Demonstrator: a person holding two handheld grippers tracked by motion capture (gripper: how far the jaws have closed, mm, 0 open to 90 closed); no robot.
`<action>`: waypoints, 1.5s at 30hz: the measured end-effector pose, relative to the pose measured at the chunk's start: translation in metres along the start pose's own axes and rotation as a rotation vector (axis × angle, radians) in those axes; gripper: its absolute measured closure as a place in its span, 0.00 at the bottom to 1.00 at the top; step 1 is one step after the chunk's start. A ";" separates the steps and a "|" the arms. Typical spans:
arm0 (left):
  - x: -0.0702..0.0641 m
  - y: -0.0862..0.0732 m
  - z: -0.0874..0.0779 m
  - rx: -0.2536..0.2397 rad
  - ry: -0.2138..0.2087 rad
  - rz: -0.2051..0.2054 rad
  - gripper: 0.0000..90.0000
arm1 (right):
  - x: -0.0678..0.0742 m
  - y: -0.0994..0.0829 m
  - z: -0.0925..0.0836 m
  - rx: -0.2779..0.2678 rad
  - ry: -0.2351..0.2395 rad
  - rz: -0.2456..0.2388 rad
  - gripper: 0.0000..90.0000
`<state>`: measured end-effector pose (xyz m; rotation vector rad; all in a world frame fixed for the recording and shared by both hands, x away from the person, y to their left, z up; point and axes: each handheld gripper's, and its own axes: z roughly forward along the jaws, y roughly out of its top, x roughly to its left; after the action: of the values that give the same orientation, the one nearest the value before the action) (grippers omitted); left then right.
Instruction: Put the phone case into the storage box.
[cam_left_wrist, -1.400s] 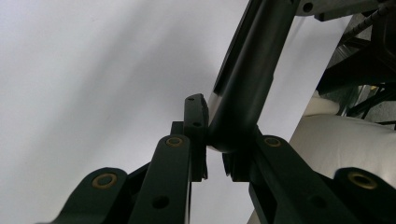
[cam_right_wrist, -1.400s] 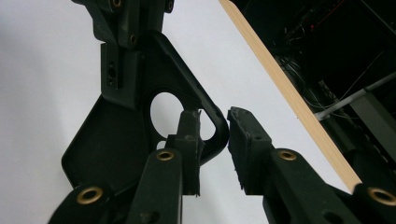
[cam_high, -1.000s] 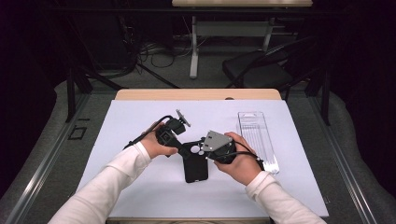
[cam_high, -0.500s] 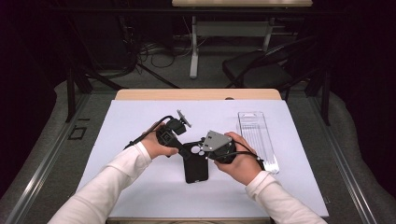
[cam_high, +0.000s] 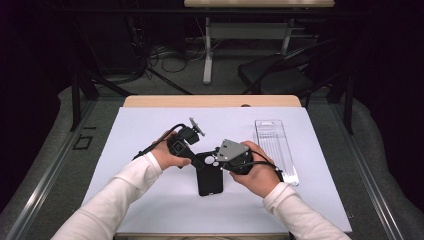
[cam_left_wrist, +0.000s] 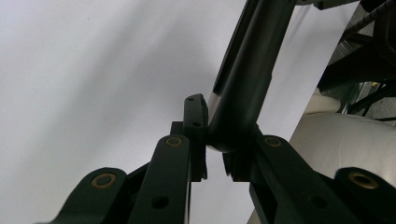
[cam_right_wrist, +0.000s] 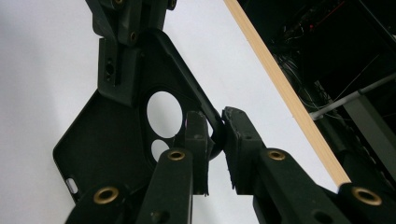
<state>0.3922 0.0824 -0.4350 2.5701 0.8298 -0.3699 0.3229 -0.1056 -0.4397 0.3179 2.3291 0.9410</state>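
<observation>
While both the left gripper (cam_high: 196, 159) and the right gripper (cam_high: 218, 161) pinch the black soft phone case (cam_high: 209, 176) at its top edge, the lifting looks begun and any placing undone.

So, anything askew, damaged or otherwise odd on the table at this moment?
Nothing stands out. The black phone case with round camera cut-outs is gripped at its top corners by the left gripper and the right gripper, with no visible damage. The clear plastic packaging tray lies flat on the white table cover.
</observation>
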 end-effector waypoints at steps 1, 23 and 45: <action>0.000 0.000 0.000 0.000 0.000 0.000 0.90 | 0.000 0.000 0.000 -0.002 0.000 0.001 0.89; -0.001 -0.001 -0.002 -0.018 0.006 0.005 0.85 | -0.002 -0.001 0.000 -0.015 0.011 0.022 0.89; -0.002 -0.009 -0.011 -0.103 0.022 0.049 0.64 | -0.015 -0.005 -0.007 -0.028 -0.005 0.059 0.89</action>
<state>0.3864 0.0930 -0.4267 2.4980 0.7720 -0.2772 0.3308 -0.1199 -0.4327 0.3791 2.3110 0.9990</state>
